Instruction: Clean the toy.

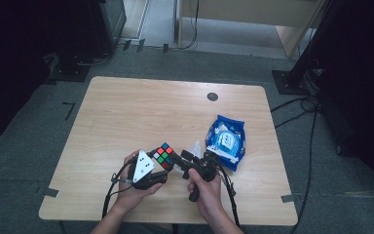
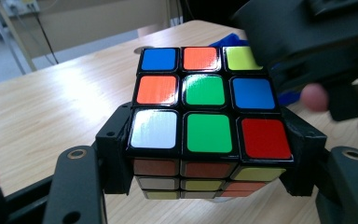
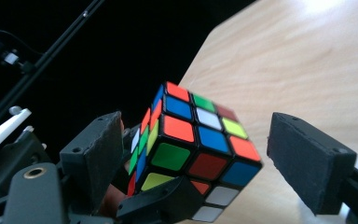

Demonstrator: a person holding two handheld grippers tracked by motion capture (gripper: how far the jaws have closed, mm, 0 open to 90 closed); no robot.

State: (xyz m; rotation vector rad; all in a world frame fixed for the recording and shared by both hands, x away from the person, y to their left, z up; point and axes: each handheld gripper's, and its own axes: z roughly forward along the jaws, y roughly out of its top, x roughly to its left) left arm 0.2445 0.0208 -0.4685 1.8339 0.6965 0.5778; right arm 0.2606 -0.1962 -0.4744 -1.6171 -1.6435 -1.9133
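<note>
A scrambled colour cube (image 1: 164, 155) hangs just above the wooden table (image 1: 126, 112) near its front edge. My left gripper (image 2: 209, 151) is shut on the cube (image 2: 205, 98), its black pads (image 2: 114, 140) pressing the lowest layer from both sides. In the high view the left gripper (image 1: 160, 165) carries a grey three-cornered plate. My right gripper (image 1: 179, 160) comes at the cube from the right. In its own view the right gripper (image 3: 200, 154) stands open, with the cube (image 3: 191, 135) between its pads (image 3: 307, 161) and a gap on each side.
A blue snack bag (image 1: 226, 139) lies right of the hands, with a small clear wrapper (image 1: 196, 146) beside it. A dark round grommet (image 1: 213, 96) sits near the table's far edge. Black stands and cables ring the table.
</note>
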